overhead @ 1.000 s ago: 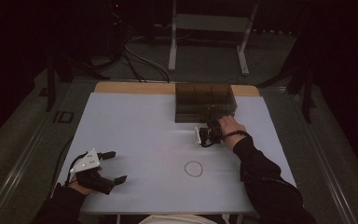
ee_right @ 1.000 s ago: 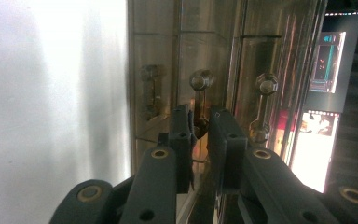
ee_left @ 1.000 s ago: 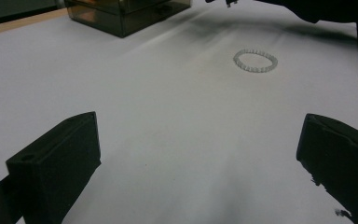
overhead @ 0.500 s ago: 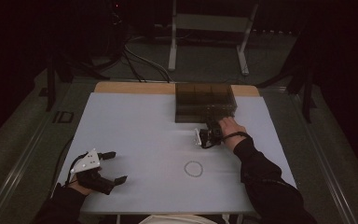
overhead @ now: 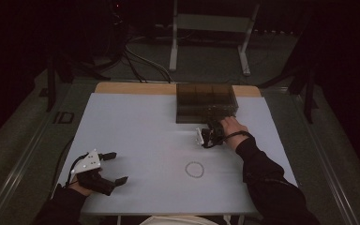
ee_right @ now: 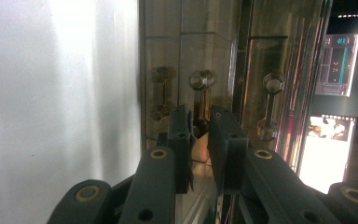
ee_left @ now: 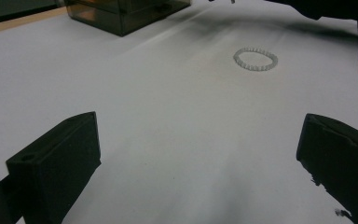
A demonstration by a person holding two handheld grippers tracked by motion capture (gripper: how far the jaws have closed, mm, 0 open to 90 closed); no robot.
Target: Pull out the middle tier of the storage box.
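Your right gripper is at the front of the smoked transparent plastic drawer box, its jaws nearly together around a drawer handle.

In the right gripper view, your black jaws stand close on either side of the middle clear barbell-shaped handle on the box front; whether the pads press on it you cannot tell from here. Two more handles of the same kind sit just beside it, one on each side. The box stands at the far edge of the white table. Your left gripper rests near the table's near left corner with its jaws spread wide, nothing between them. A small white beaded bracelet lies flat on the table between your two hands, well apart from both.
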